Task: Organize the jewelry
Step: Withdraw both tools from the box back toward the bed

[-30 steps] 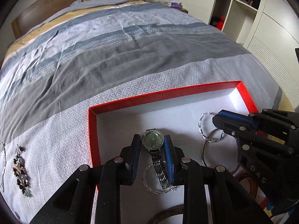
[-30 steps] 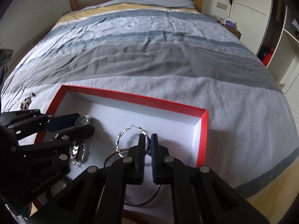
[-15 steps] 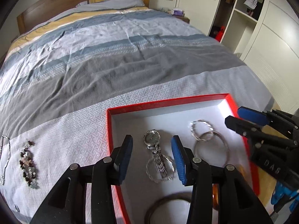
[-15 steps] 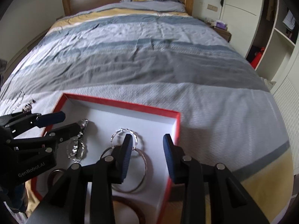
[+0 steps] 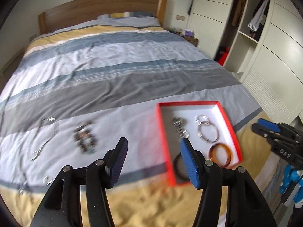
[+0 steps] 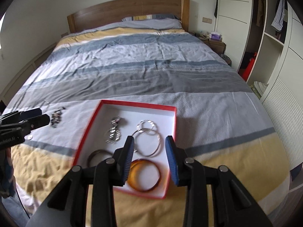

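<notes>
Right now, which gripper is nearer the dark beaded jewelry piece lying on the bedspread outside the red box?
Left. The left gripper hovers open just right of the dark beaded jewelry piece; the right gripper is over the red box.

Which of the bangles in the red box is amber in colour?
The amber bangle in the near right corner of the red box. The dark bangle lies left of it, and the silver hoops lie behind it.

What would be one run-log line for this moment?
left tongs: open, empty | right tongs: open, empty | box: watch, hoops, bangles | bedspread: beads, chain
</notes>
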`<state>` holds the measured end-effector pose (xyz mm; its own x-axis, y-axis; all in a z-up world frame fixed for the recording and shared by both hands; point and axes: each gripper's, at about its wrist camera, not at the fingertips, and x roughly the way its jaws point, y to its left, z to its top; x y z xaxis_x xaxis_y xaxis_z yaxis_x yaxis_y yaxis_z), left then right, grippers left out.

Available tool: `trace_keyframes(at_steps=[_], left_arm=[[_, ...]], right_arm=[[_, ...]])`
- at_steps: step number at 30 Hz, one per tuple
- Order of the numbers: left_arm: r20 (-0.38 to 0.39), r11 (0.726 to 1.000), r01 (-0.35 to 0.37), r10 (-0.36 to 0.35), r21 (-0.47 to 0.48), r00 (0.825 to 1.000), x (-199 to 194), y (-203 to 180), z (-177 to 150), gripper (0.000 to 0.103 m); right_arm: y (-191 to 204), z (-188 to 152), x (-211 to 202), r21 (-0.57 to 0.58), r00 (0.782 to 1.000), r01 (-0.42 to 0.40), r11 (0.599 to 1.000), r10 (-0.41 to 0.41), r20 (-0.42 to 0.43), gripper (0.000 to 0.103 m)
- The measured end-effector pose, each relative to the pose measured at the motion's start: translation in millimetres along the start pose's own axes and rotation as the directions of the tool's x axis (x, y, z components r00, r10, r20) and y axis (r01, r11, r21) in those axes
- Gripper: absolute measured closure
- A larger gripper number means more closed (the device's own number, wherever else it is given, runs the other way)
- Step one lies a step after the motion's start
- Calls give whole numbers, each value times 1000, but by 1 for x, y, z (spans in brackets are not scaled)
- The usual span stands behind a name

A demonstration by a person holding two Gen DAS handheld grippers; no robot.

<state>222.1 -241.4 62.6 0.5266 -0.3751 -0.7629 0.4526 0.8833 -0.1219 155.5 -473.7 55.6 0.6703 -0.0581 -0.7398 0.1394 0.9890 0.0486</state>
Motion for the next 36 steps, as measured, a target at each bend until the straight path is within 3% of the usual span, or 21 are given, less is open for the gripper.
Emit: trace_keyframes(at_steps=[8,22,24,30,36], left_arm=[[63,994,-66,72,-89,995,-84,54,-45,42],[199,974,-179,204,-137,958,-209,110,-127,37],[218,968,-196,227,-154,949,-228,122,-140,37],[243,925,-320,365,-206,899,-283,167,-178,32],[256,884,-377,446,-276,858,-315,199,-209,28]], right_arm=[[38,-31,-60,-6,998,-44,999,44,47,71],[65,-64,-142,2,990,-54,999,53,132,70],[69,-67,-151,-2,987,-65,998,65,145,71],[85,-71,-171,-16,975,-107,994,108,195,71],[90,-73,-180,-26,967,-125,992,127,221,71]])
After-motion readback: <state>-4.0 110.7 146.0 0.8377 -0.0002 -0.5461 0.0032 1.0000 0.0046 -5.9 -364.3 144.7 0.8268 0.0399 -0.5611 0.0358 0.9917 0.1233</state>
